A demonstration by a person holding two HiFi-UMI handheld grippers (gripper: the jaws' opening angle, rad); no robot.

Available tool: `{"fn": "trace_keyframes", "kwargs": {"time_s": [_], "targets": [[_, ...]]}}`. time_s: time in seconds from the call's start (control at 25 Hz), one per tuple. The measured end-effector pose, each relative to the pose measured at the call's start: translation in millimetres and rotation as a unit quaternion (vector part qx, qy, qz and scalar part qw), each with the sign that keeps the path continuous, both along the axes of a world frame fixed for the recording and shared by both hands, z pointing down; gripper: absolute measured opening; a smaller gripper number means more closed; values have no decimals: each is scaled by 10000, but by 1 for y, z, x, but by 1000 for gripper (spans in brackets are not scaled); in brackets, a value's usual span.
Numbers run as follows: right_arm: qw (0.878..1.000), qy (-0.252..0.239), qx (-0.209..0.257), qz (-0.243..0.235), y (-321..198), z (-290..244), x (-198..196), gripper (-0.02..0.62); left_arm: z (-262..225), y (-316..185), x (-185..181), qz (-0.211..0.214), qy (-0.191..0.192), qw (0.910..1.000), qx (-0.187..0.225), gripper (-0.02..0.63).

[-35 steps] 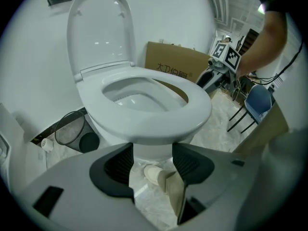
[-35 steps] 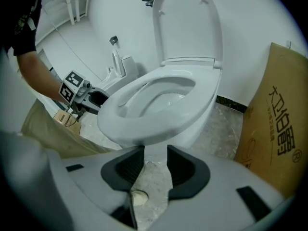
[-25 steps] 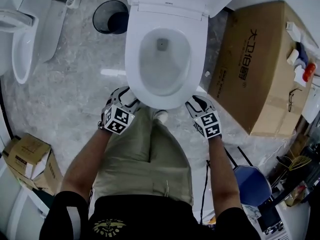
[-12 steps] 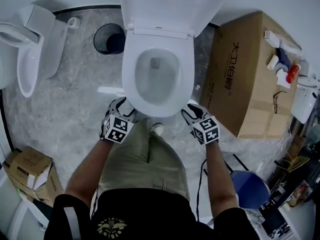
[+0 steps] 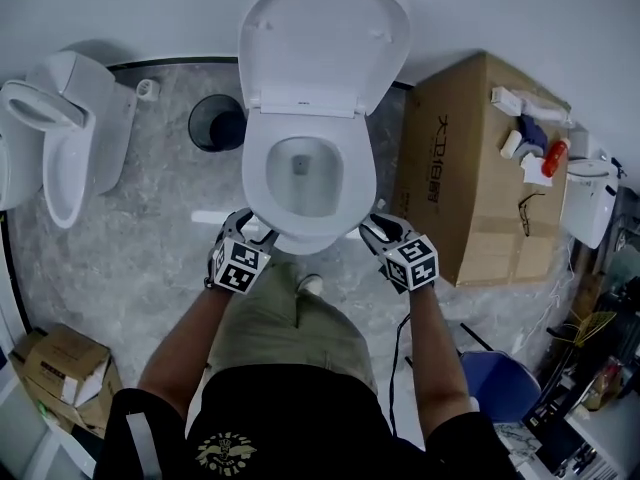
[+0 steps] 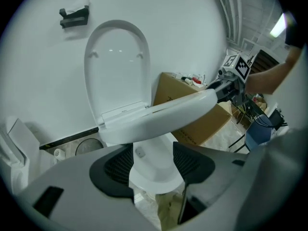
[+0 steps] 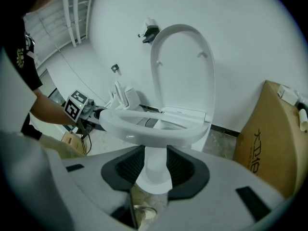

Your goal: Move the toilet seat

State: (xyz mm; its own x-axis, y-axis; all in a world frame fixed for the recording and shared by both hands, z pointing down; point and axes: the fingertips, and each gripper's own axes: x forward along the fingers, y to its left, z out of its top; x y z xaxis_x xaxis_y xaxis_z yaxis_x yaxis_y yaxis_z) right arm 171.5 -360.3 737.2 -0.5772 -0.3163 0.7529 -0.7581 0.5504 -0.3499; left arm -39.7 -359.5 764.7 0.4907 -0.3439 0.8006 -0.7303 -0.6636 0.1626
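The white toilet seat [image 5: 362, 183] is a ring over the bowl, and the lid [image 5: 320, 43] stands up against the wall. In both gripper views the seat [image 6: 163, 112] [image 7: 144, 129] is raised off the bowl at its front. My left gripper [image 5: 252, 236] [image 6: 153, 160] is at the seat's front left corner, under the rim, and its jaws are apart. My right gripper [image 5: 378, 230] [image 7: 155, 165] is at the front right corner, its jaws closing a little. Only the bowl shows in the gap between its pads. Each gripper view shows the other gripper [image 6: 230, 83] [image 7: 89, 113] at the rim.
A large cardboard box [image 5: 470, 168] with bottles [image 5: 535, 143] on top stands right of the toilet. A black bin [image 5: 215, 123] and a second toilet [image 5: 60, 138] are at the left. The person's legs [image 5: 290, 328] are in front, with a blue stool [image 5: 500, 373] at the lower right.
The head view has drawn back and tilted up, so the whole lid now shows. Both grippers have stayed at the seat's front corners.
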Motion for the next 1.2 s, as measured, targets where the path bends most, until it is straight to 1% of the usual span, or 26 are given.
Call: {"fn": "trace_keyframes", "kwargs": {"time_s": [0.12,0.28,0.48,0.72,1.0,1.2], "targets": [[9994,-91,182,269,-28,-24,0,156,-20,-21,15,101,191,9997,89,256],[9987,19,327,397,-56,-47,-1,156,-43,-47,14,65,345,9991,236,256],[9969,37,498,614,-80,-63,1,156,-59,-68,10,220,356,9986,333,256],[9939,-20,606,922,-101,-75,4,156,-79,-87,4,131,383,9978,518,256],[9947,-5,647,803,-127,-86,6,156,-93,-112,5,-61,397,9979,504,256],[9948,-158,713,704,-157,-98,5,156,-107,-142,6,-237,355,9964,726,256]]}}
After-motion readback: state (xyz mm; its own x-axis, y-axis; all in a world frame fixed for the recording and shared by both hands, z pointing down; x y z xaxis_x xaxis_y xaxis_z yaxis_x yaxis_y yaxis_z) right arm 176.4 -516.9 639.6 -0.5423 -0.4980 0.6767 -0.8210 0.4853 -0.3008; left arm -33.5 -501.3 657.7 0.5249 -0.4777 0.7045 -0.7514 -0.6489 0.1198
